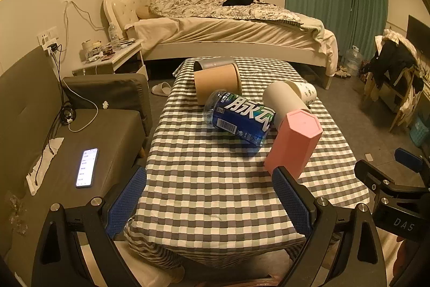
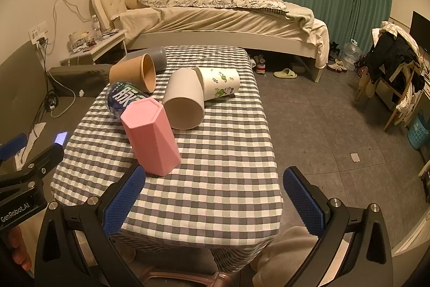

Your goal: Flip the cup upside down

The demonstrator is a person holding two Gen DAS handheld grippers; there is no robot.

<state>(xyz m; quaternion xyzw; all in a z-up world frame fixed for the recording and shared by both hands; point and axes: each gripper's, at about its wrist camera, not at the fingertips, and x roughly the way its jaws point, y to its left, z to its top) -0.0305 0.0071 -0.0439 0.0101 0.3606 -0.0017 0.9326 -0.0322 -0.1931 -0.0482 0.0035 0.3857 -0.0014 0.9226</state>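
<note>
Pink hexagonal plastic cup [image 2: 150,136] stands on the table [image 2: 220,179] covered in grey-and-white checked cloth, closed flat end facing up, near the front half. Behind it, touching or just beside: blue-labelled clear plastic bottle [image 1: 239,117] lying on its side, and a plain white cylindrical cup [image 2: 184,101] also on its side. White paper cup with green print [image 2: 219,82] lies behind the white one; brown paper cup [image 2: 133,74] and grey cup [image 2: 158,58] lie at the far left end. Left hand-held gripper [image 1: 209,203] spread wide, nothing between fingers, low over the table's front edge. Right hand-held gripper [image 2: 212,201] also wide, holding nothing, pink cup just beyond its left finger [image 2: 123,201].
</note>
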